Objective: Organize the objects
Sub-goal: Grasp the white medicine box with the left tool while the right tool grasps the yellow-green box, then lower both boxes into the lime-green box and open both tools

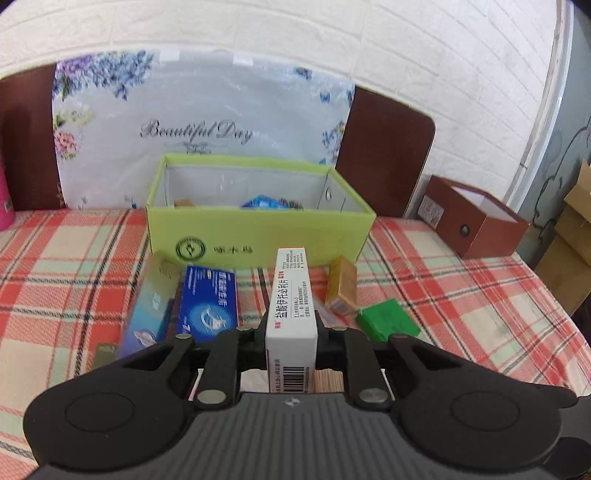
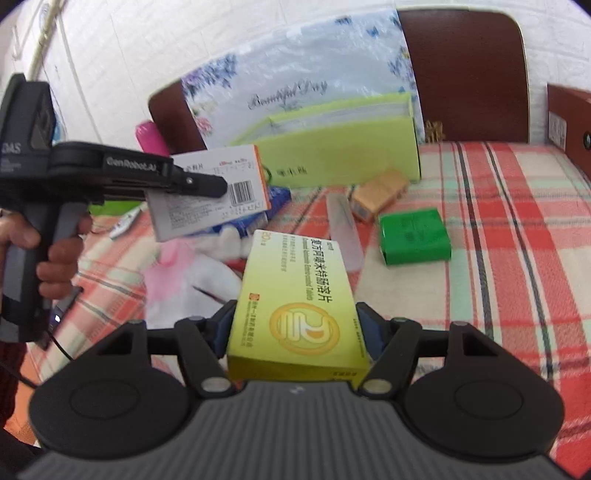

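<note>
Left gripper (image 1: pixel 291 328) is pinching a white medicine box (image 1: pixel 291 295) on edge, in front of the green storage box (image 1: pixel 258 225); right gripper (image 2: pixel 295 325) is clamping a yellow tablet box (image 2: pixel 295 306), also in front. Risk: narrow white box is twisting loose, or hands are colliding over the green box's rim.

A floral plastic bag (image 1: pixel 199 122) printed "Beautiful Day" leans against a dark wooden headboard (image 1: pixel 388 147). The white brick wall (image 1: pixel 332 33) rises behind, and cardboard cartons (image 1: pixel 574 236) stand at the far right.

Two storage boxes (image 1: pixel 258 236) — (several medicine cartons (image 1: pixel 291 295)).
</note>
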A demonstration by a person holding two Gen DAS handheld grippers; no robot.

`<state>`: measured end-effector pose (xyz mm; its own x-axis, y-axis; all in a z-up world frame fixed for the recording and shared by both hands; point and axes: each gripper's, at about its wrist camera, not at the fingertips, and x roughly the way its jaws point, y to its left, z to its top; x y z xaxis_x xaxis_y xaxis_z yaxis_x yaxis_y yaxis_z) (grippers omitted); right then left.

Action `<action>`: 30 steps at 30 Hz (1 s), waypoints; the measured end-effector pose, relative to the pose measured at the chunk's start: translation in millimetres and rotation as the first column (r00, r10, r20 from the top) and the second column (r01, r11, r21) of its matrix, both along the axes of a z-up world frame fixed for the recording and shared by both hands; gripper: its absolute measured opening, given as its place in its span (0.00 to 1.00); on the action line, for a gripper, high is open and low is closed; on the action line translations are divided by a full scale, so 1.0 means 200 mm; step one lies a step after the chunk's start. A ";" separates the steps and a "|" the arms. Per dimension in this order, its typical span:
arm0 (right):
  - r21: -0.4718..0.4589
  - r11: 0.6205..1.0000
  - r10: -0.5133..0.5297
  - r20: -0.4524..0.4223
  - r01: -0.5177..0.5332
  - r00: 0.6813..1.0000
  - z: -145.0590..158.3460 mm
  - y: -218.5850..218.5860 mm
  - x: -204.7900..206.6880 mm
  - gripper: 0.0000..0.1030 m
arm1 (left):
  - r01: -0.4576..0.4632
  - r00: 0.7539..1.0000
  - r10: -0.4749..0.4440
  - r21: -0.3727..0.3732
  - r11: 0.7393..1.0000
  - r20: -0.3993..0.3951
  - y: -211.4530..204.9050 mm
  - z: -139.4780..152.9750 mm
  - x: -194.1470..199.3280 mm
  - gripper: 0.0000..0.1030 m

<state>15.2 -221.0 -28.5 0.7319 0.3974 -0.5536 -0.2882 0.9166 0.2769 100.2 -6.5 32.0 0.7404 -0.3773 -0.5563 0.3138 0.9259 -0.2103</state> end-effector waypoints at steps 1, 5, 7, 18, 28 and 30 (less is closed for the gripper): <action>0.003 1.000 -0.001 0.023 0.000 1.000 0.04 0.00 0.00 0.65 | 0.001 1.000 -0.001 -0.003 1.000 0.018 0.01 0.03 0.00 0.17; -0.002 1.000 0.000 0.105 0.000 0.994 0.19 -0.02 0.05 0.65 | -0.010 0.997 0.010 -0.008 1.000 0.077 0.03 0.14 0.01 0.17; -0.027 1.000 -0.009 0.145 0.013 0.989 0.26 -0.03 0.10 0.65 | -0.012 0.994 0.013 -0.013 1.000 0.105 0.04 0.19 0.02 0.17; -0.104 0.986 -0.100 0.271 0.132 0.957 0.48 -0.06 0.57 0.65 | -0.093 0.975 0.099 -0.041 0.995 0.200 0.08 0.39 0.33 0.17; -0.180 0.961 -0.162 0.244 0.208 0.956 0.32 -0.02 1.12 0.65 | -0.162 0.979 0.167 -0.054 0.985 0.117 0.12 0.25 0.79 0.17; -0.194 0.957 -0.168 0.239 0.217 0.956 0.27 -0.02 1.21 0.65 | -0.164 0.980 0.168 -0.048 0.985 0.102 0.12 0.21 0.86 0.17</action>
